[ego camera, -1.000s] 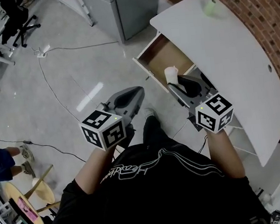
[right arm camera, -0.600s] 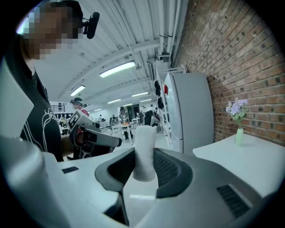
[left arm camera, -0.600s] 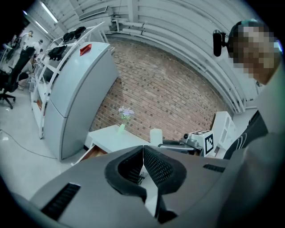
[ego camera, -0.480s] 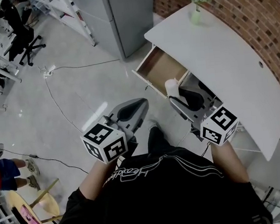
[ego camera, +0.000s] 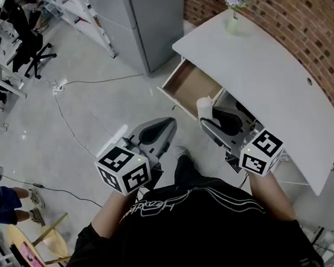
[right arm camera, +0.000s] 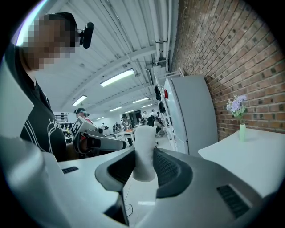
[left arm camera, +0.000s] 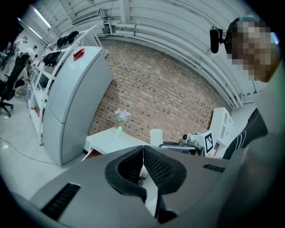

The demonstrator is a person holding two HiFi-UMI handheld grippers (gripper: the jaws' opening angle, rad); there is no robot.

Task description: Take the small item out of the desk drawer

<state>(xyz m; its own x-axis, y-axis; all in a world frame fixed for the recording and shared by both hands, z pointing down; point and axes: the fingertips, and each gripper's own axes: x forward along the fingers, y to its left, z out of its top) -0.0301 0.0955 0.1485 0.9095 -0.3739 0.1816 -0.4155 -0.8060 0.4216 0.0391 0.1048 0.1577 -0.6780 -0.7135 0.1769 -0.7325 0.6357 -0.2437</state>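
Observation:
The desk drawer point(ego camera: 189, 85) stands pulled out of the white desk point(ego camera: 267, 72), and the part of its wooden inside that shows is bare. My right gripper point(ego camera: 208, 111) hangs in front of the drawer, over the floor, shut on a small white item point(ego camera: 204, 104). In the right gripper view the white item point(right arm camera: 144, 151) stands upright between the two dark pads and sticks out above them. My left gripper point(ego camera: 167, 124) is level with it on the left, jaws shut with nothing in them. In the left gripper view its pads point(left arm camera: 156, 165) meet at the tip.
A green vase of pale flowers point(ego camera: 233, 1) stands at the desk's far end, by the brick wall point(ego camera: 296, 4). A grey cabinet point(ego camera: 143, 20) stands beyond the drawer. A cable point(ego camera: 64, 117) runs across the glossy floor. Office chairs and shelving fill the far left.
The head view has swung a little, so the desk and drawer sit slightly lower in frame. Both grippers keep much the same pose, the right still shut on the white item.

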